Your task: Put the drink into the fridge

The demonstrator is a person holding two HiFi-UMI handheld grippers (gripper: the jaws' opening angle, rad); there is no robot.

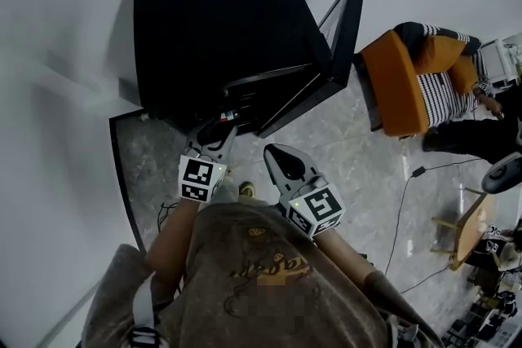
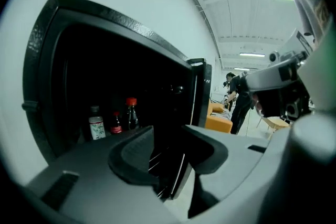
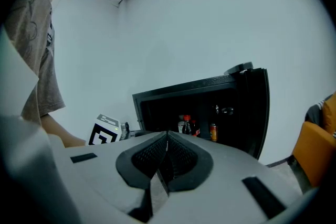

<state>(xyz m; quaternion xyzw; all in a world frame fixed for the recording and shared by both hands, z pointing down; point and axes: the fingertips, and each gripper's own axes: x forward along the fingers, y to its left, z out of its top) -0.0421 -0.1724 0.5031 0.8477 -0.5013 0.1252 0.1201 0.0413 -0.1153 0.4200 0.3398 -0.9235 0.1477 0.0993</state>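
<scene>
**Fig. Both grippers empty before the open fridge**

The fridge [image 1: 220,28], a low black cabinet on the floor [image 1: 359,151], stands with its door [image 1: 338,45] swung wide toward the right of the head view. The left gripper [image 1: 214,141] is just at the mouth of the cabinet. Its jaws stand partly apart with nothing between them, and only the dark interior shows through the gap. The right gripper [image 1: 281,161] hangs beside it, a little back from the opening, its jaws pressed together and empty.

The drinks are already inside. A clear bottle [image 2: 96,124], a small cola bottle [image 2: 116,123] and a red-capped bottle [image 2: 130,114] stand upright in a tight row low in the cabinet. The right gripper view adds an orange can [image 3: 213,132] further right. Which of these is the task's drink cannot be told. On this evidence, placement looks done and the door is yet to be shut.

Hazards:
- **Toppling:** the bottles stand close together, so a left jaw brushing one could tip it into its neighbours.
- **Slamming:** a hard shove on the door could jolt the tall, narrow bottles, or the door could rebound ajar.
- **Slipping:** the door's smooth face gives a closed gripper little purchase, so a push may slide off.
</scene>
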